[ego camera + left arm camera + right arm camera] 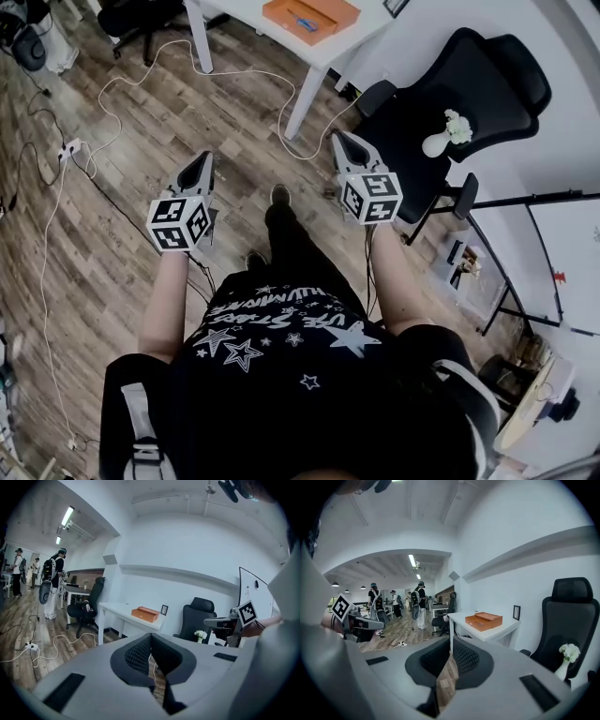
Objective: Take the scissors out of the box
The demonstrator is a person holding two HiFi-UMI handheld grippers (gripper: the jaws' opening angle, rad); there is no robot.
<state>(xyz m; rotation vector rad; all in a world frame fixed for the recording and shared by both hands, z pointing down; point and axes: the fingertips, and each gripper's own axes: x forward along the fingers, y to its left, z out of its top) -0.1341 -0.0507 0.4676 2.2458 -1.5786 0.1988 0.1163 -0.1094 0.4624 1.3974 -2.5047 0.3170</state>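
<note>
An orange box (309,16) lies on the white table (349,42) ahead of me, with a small blue item showing inside it; I cannot make out scissors. The same box (145,614) (483,620) shows far off in both gripper views. My left gripper (202,160) and my right gripper (339,139) hang side by side over the wooden floor, well short of the table, pointing toward it. The left gripper (151,635) is shut, its ribbed pads meeting at the tips with nothing between them. The right gripper (451,639) is shut and empty too.
A black office chair (469,84) stands right of the table, with a white vase of flowers (442,139) on its seat. White cables (112,98) and a power strip (71,146) lie on the floor at left. A whiteboard stand (544,244) is at right. Several people stand far off (51,583).
</note>
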